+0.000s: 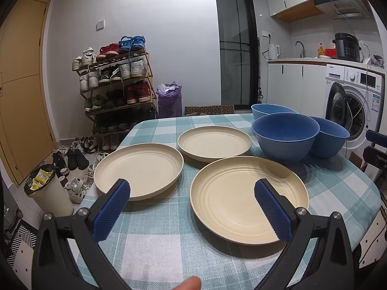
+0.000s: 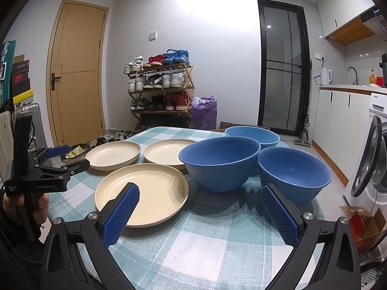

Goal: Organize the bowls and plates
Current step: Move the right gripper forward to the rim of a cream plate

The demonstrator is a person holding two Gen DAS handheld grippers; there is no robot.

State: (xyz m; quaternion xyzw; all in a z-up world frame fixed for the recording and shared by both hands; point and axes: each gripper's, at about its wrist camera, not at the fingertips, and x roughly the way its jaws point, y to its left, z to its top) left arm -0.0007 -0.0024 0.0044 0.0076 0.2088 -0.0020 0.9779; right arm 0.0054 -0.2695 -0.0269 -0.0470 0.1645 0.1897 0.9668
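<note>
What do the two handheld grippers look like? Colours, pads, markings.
The left gripper and right gripper match: black angular plastic arms with silver pivot screws and blue, diamond-textured finger pads. Seen from the right wrist view, the left gripper's black body bears white "GenRobot.AI" lettering, above an upright black grip in a bare hand. No cables are clearly visible.

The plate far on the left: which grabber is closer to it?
Left. The left gripper has one finger over the left plate rim. The right gripper sits further right, before the bowls, with the front plate between.
</note>
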